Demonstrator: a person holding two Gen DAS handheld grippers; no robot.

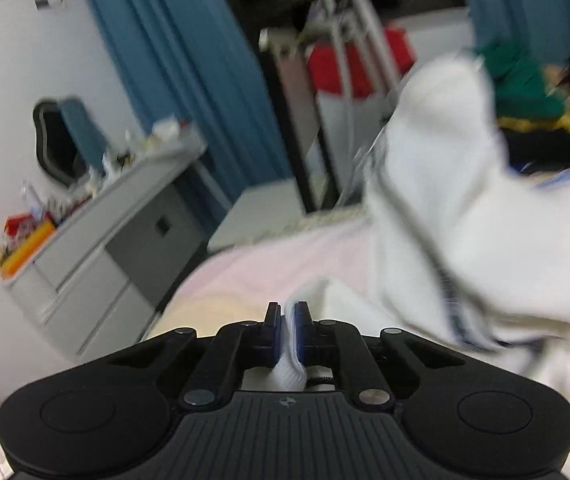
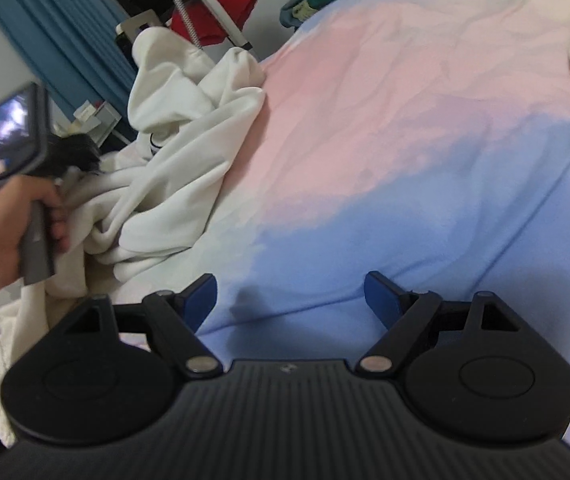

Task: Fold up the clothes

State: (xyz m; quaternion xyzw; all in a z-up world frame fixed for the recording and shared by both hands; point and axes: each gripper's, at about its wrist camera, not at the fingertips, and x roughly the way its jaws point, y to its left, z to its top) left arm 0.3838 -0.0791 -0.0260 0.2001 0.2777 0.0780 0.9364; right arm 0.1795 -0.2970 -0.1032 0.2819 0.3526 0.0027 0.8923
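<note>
No readable text, label, brand, number or sign anywhere in either view. Only a tiny round emblem moulded on the ribbed black body of the left gripper (image 1: 287, 309), too small to make out, and the same mark on the right gripper (image 2: 291, 294). Bright packaging on the grey cabinet (image 1: 97, 256) too blurred to read. Small screen (image 2: 11, 128) on the device held in the person's hand shows a picture only, no legible characters.
</note>
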